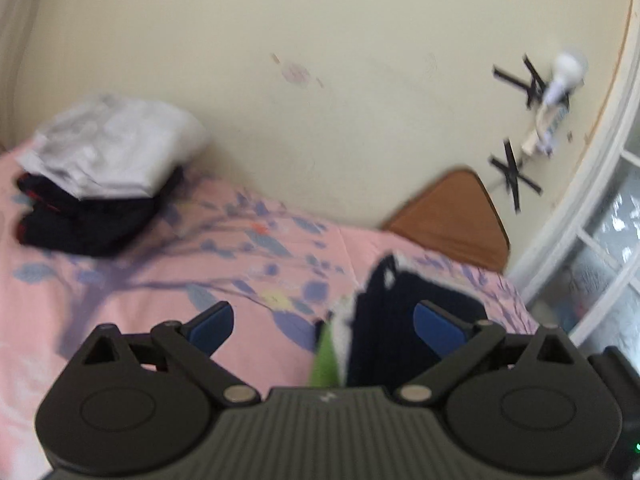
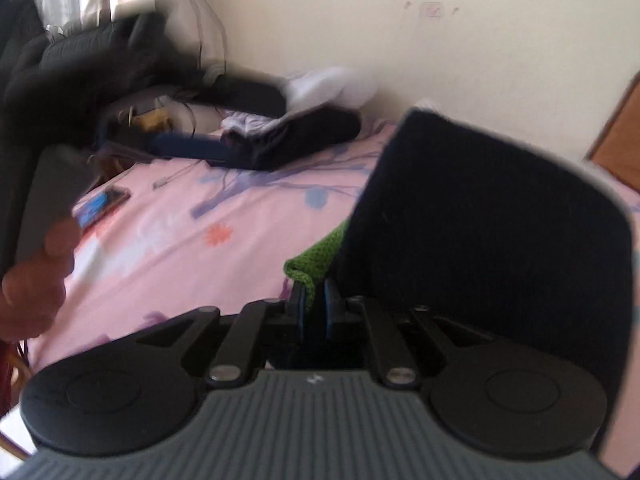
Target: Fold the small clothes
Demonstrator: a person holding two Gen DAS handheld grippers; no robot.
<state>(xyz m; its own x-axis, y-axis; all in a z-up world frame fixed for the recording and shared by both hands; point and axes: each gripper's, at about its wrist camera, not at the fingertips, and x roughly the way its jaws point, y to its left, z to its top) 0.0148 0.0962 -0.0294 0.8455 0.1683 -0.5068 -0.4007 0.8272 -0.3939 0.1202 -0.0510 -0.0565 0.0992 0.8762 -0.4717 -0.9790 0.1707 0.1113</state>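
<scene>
A small dark navy garment (image 2: 480,216) with a green knit edge (image 2: 316,256) is lifted off the pink flowered bed sheet (image 2: 200,240). My right gripper (image 2: 314,300) is shut on the garment's lower edge, and the cloth stands up in front of the camera. In the left wrist view the same navy garment (image 1: 396,320) and its green edge (image 1: 326,356) hang just ahead, between the fingers. My left gripper (image 1: 324,320) is open and holds nothing.
A stack of folded clothes, white (image 1: 116,152) over dark (image 1: 88,220), lies at the far left of the bed by the wall. A brown headboard (image 1: 452,216) and a window (image 1: 600,240) are to the right. Dark bags and cables (image 2: 180,120) crowd the bed's far left.
</scene>
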